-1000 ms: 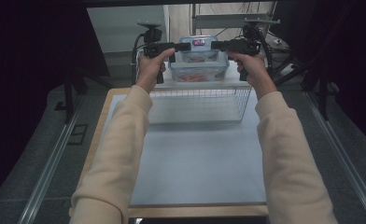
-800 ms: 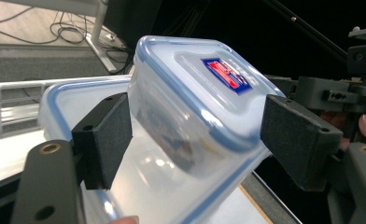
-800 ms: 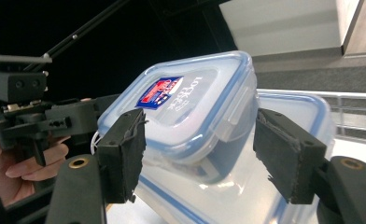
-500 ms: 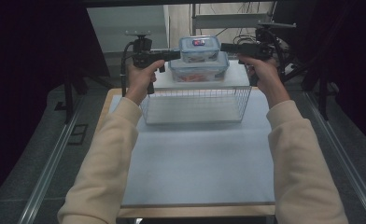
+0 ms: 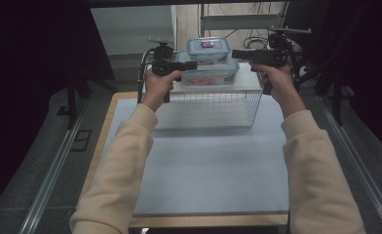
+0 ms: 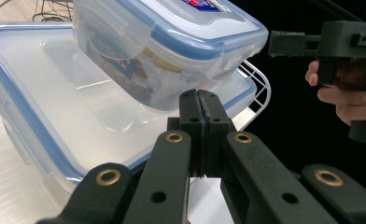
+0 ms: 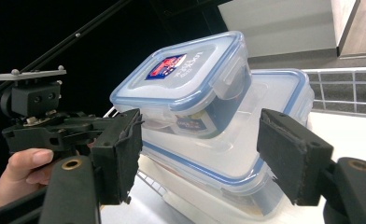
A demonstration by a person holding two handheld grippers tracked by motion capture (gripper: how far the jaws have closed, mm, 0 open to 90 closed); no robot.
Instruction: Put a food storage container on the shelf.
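A dark room surrounds a pale blue table point(image 5: 213, 165), lit from above. At the upper centre of the high view, a white wire basket point(image 5: 213, 105) sits on the table, with a white top on which two clear plastic boxes with blue-rimmed lids are stacked. The big box point(image 5: 211, 73) lies flat, its long axis running left to right across the frame. The small box point(image 5: 208, 49) rests on its lid, tilted in the gripper views, label side up.

The left gripper point(image 5: 191, 65) sits at the left end of the big box. Its jaws have just been closing and now meet with nothing between them; in the left gripper view they point(image 6: 201, 109) hover just beside the boxes. The right gripper point(image 5: 238, 53) is at the right end; in its own view its jaws point(image 7: 200, 154) stand wide apart, framing both boxes without touching them.

The boxes look light, stiff and smooth, so likely slippery; the upper one could slide off. The lid rims or short ends seem the best places to grip.
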